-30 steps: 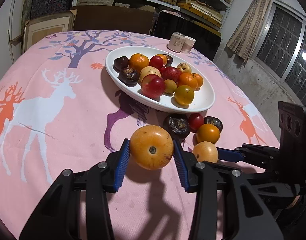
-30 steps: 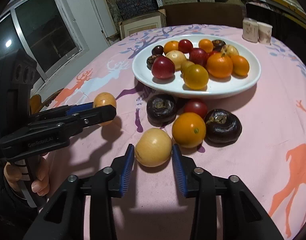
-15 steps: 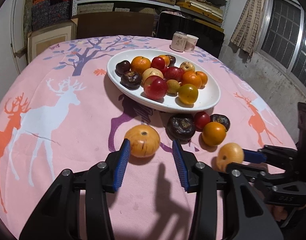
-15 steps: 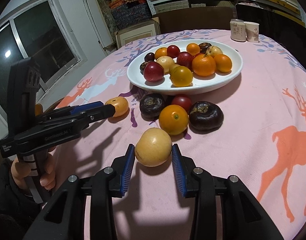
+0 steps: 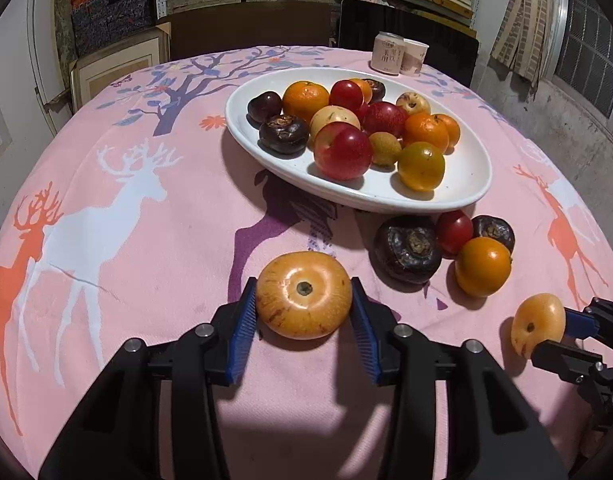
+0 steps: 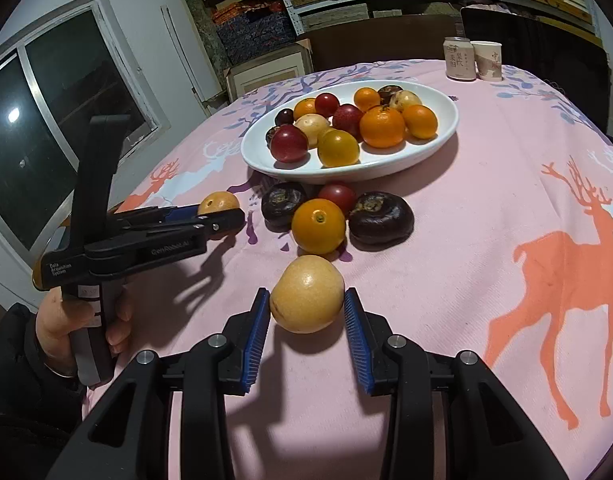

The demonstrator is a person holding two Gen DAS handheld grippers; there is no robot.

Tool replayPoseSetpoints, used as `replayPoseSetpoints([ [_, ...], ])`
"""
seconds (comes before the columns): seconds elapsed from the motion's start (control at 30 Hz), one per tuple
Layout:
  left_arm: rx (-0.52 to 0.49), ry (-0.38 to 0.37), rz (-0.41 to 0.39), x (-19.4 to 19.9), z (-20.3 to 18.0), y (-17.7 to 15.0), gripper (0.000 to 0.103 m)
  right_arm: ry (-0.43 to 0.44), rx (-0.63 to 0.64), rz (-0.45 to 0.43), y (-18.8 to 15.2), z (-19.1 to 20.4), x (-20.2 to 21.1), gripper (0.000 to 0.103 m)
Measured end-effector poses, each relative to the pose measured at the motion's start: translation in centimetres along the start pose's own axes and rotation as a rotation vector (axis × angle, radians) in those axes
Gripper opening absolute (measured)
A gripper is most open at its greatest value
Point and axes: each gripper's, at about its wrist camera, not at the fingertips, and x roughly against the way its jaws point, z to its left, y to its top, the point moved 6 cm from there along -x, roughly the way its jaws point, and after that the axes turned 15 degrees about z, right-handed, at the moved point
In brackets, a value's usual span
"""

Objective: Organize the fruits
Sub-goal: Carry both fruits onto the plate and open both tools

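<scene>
A flat orange-yellow fruit (image 5: 304, 294) sits low over the pink cloth between the blue pads of my left gripper (image 5: 303, 312), which is shut on its sides, stem towards the camera. The right wrist view shows that left gripper (image 6: 222, 214) from the side with the same fruit (image 6: 217, 202) at its tips. My right gripper (image 6: 306, 312) is shut on a pale yellow round fruit (image 6: 306, 294). In the left wrist view this right gripper (image 5: 554, 334) holds its fruit (image 5: 537, 322) near the right edge. The white oval plate (image 5: 466, 200) holds several fruits.
Two dark fruits (image 5: 408, 250) (image 5: 494, 230), a red one (image 5: 454, 230) and an orange one (image 5: 482, 266) lie loose in front of the plate. A can (image 5: 388, 52) and a paper cup (image 5: 414, 56) stand at the table's far edge. A person's hand (image 6: 58, 320) grips the left handle.
The flat fruit was raised in the left jaws, lay on the cloth just past the pads half a second ago, and is between them again. The right gripper drew its pale fruit back from the loose cluster.
</scene>
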Motion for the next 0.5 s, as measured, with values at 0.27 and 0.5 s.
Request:
replayPoseSetpoints([
  [0.27, -0.036, -0.016, -0.092, 2.7, -1.1, -0.7, 0.043, 0.021, -0.039, -0.067, -0.4, -1.5, 2.0, 0.038],
  [0.5, -0.033, -0.019, -0.159, 6.0, -1.5, -0.5, 0.043, 0.01, -0.037, -0.178, 1.8, -2.7, 5.9, 0.038],
])
